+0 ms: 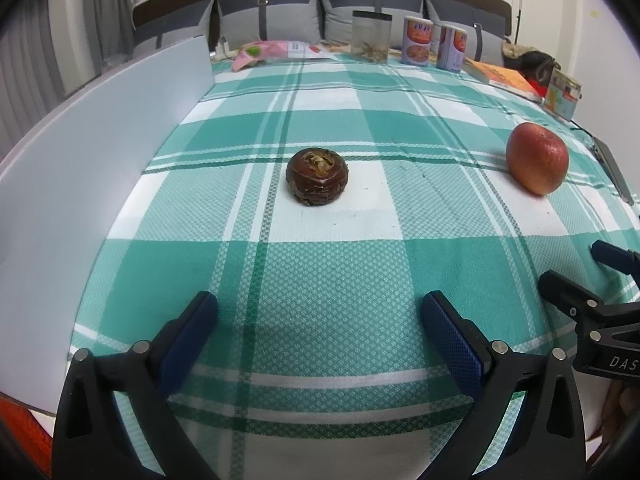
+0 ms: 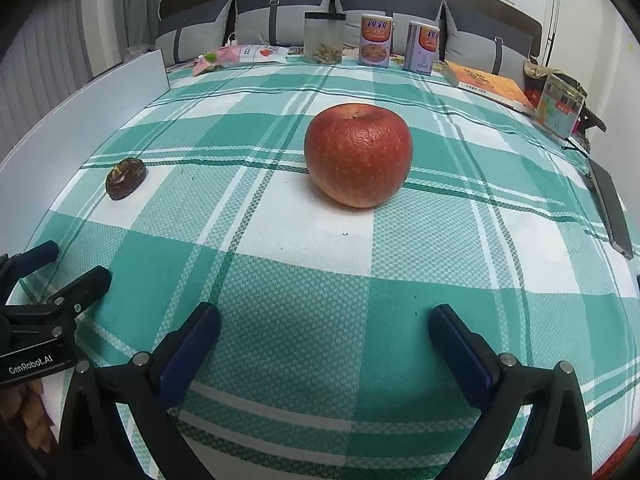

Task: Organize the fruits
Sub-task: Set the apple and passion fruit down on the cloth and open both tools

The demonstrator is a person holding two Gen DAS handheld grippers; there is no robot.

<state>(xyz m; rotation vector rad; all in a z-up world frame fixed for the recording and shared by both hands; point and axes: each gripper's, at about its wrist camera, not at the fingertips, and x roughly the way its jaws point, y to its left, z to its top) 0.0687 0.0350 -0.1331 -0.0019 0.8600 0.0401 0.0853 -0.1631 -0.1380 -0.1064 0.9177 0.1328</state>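
Left gripper (image 1: 318, 320) spread empty, right gripper (image 2: 324, 330) spread empty, book (image 1: 505, 76) partly cut off

Bare cloth (image 2: 304, 312) before apple (image 2: 358, 154)

A home, by the look of it a living room; beyond the open jaws a table wears a green-and-white checked cloth (image 2: 288, 320), and behind it runs a sofa with grey cushions (image 2: 280, 20); along the far edge stand two printed tins (image 2: 375, 41), a clear jar (image 2: 324, 38) and a book (image 2: 490, 84) (household clutter); curtains (image 1: 28, 76) hang far left.
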